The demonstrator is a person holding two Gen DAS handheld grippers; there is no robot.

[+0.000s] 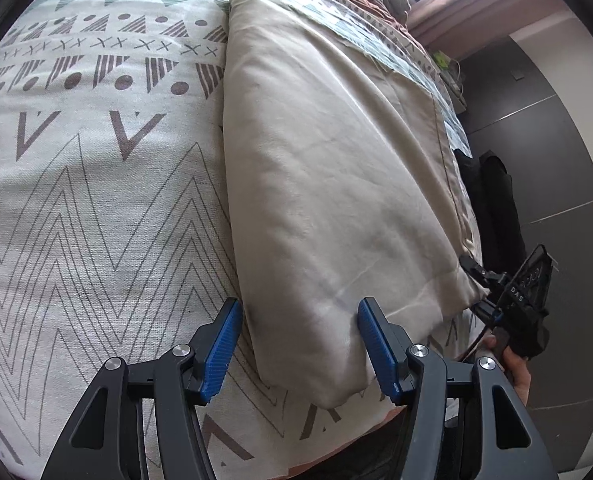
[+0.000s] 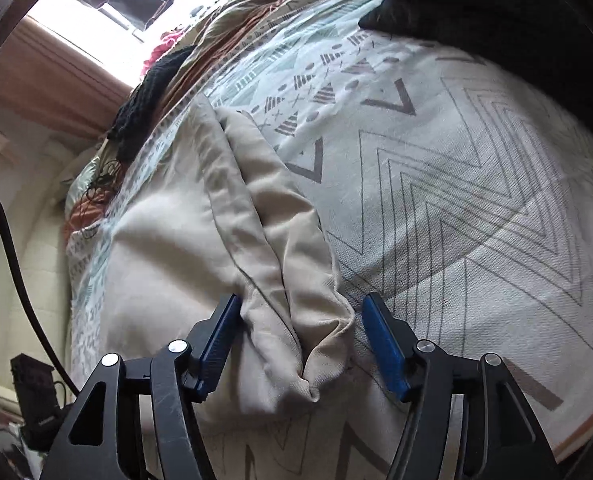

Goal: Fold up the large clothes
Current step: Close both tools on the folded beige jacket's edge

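A large beige garment lies folded lengthwise on a patterned bedspread. My left gripper is open, its blue pads either side of the garment's near left corner. In the right wrist view the garment shows bunched folds at its near end. My right gripper is open around that bunched corner. The right gripper also shows in the left wrist view, at the garment's right corner.
The bedspread covers the bed. Rust and dark clothes are piled at the far end near a window. A dark floor lies beyond the bed's right edge. A black cable hangs at left.
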